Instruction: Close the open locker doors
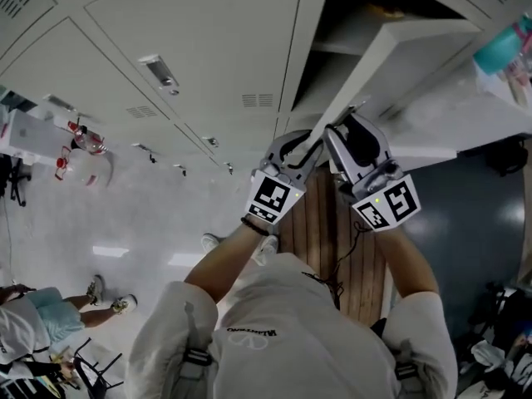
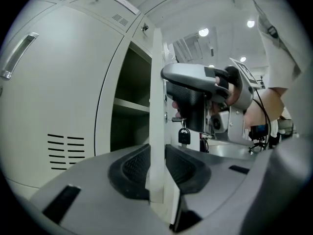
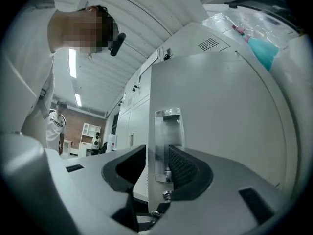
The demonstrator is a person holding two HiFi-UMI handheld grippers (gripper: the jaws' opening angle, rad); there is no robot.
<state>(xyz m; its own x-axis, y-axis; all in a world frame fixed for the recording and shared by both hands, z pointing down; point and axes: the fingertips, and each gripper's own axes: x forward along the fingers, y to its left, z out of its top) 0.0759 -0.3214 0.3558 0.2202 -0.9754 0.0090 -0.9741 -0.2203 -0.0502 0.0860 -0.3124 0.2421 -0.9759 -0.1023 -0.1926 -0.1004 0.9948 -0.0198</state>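
My left tongs (image 1: 306, 146) and my right tongs (image 1: 337, 135) sit side by side near the middle of the head view. Both are on the free edge of the open white metal locker door (image 1: 370, 61), which runs from them toward one o'clock, swung well out from its dark compartment (image 1: 353, 7) at twelve o'clock. In the left gripper view the door's edge stands upright between the left tongs' black ribbed pads (image 2: 132, 168). Both pads lie against it, so that pair is clamped on the door. A small black key (image 2: 184, 136) hangs from the lock on the door's inner face, at twelve o'clock from those pads. My right tongs stand wide apart astride the same edge. A gap shows between the nine-o'clock pad and the door, and the three-o'clock pad (image 3: 186, 169) sits in front of the recessed silver handle (image 3: 167, 126) on the door's outer face; whether it touches I cannot tell. A teal bottle (image 1: 501, 48) lies at two o'clock in the head view.
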